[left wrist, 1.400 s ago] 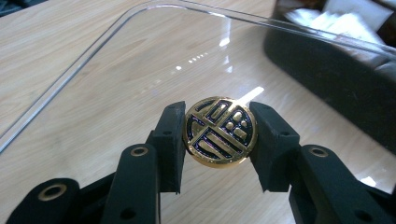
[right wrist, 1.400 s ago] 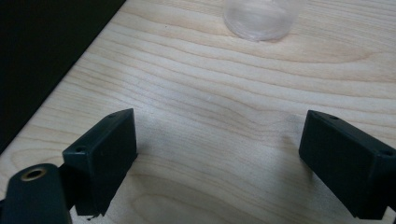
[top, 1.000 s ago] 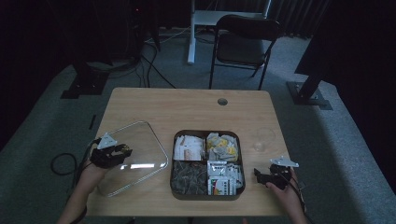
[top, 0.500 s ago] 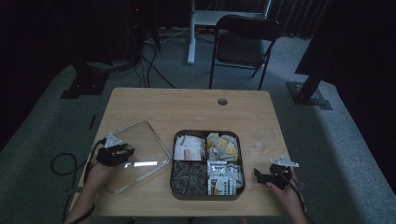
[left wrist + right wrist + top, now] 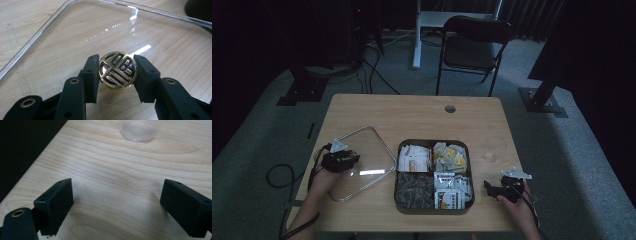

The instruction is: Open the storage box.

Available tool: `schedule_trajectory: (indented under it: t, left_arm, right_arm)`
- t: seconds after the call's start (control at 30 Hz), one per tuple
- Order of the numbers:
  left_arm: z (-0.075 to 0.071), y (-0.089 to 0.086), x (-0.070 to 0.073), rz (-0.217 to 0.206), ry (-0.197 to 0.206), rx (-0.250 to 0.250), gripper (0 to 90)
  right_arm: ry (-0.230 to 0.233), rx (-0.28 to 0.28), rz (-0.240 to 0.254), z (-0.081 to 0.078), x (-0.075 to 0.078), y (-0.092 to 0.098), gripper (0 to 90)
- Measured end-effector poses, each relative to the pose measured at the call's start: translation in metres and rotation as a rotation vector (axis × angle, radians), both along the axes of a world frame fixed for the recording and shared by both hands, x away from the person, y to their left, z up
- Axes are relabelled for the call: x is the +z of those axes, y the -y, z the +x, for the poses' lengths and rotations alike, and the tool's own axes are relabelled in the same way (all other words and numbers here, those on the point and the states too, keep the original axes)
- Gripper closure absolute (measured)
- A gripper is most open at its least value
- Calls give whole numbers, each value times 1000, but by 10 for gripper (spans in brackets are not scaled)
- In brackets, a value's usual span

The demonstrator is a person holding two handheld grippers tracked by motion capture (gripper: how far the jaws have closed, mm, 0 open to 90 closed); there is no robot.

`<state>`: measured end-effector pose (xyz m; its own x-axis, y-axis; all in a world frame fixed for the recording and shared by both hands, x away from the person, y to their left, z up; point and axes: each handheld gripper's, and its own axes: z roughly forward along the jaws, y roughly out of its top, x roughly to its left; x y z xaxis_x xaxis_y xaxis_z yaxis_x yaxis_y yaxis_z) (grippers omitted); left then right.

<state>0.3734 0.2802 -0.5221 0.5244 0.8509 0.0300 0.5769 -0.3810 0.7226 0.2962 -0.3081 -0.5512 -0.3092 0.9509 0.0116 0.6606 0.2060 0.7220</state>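
My left tongs (image 5: 117, 86): jaws clamped on the round gold knob (image 5: 117, 70), one pad on each side of its rim.
My right tongs (image 5: 116, 207): jaws spread wide over bare table (image 5: 105, 165), nothing between them; they sit at the table's right front, beside the tray (image 5: 397, 170).
Where the knob sits: at the middle of the clear lid (image 5: 82, 32), which lies flat on the table left of the tray.
Done so far: the lid is off the tray and set down, and all four compartments stand uncovered.
Left to do: I judge that I have yet to let go of the knob; whether the lid then goes back on I cannot tell.
Knob's look: a gold disc with a raised geometric pattern over a dark blue ground, shiny.
Lid's look: transparent, rounded corners, a raised rim, light glinting off it.
Farther out: a small clear cup (image 5: 493, 148) just right of the tray's far corner.
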Motion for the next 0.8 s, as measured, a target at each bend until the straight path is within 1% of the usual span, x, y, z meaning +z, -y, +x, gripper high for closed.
schedule_trajectory:
  t: [0.07, 0.1, 0.13, 0.17, 0.23, 0.27, 0.3, 0.33, 0.37, 0.43, 0.47, 0.57, 0.6, 0.67, 0.8]
  left_arm:
    - [2, 1, -3, 4, -11, 0, 585]
    - [2, 2, -5, 12, -10, -11, 585]
    - [2, 3, -6, 11, -6, -9, 585]
    - [3, 3, -6, -1, -14, -13, 584]
    - [4, 4, -6, 10, -18, -20, 581]
    - [3, 4, -4, -1, -16, -22, 574]
    - [3, 3, -2, -26, -15, -21, 528]
    - [3, 3, 1, -31, -4, -22, 515]
    - [2, 4, 4, -33, -4, -28, 515]
    - [2, 6, 6, -23, -15, -35, 468]
    - [1, 6, 7, -17, -11, -35, 468]
    - [0, 5, 7, -20, -5, -31, 468]
    - [-2, 4, 9, -37, 11, -27, 468]
    - [-4, 3, 13, -46, 22, -26, 468]
    - [-10, 8, 20, -67, 36, -70, 467]
  right_arm:
    - [0, 0, 0, 0, 0, 0, 107]
    - [0, 0, -1, 0, 0, 0, 107]
    - [0, 0, 0, 0, 0, 0, 107]
    - [0, 0, -1, 0, 0, 0, 107]
    - [0, 0, -1, 0, 0, 0, 107]
    - [0, 0, -1, 0, 0, 0, 107]
    - [0, 0, -1, 0, 0, 0, 107]
    - [0, 0, -1, 0, 0, 0, 107]
    - [0, 0, 0, 0, 0, 0, 107]
    - [0, 0, -1, 0, 0, 0, 107]
    - [0, 0, -1, 0, 0, 0, 107]
    - [0, 0, -1, 0, 0, 0, 107]
    - [0, 0, -1, 0, 0, 0, 107]
    - [0, 0, -1, 0, 0, 0, 107]
    - [0, 0, -1, 0, 0, 0, 107]
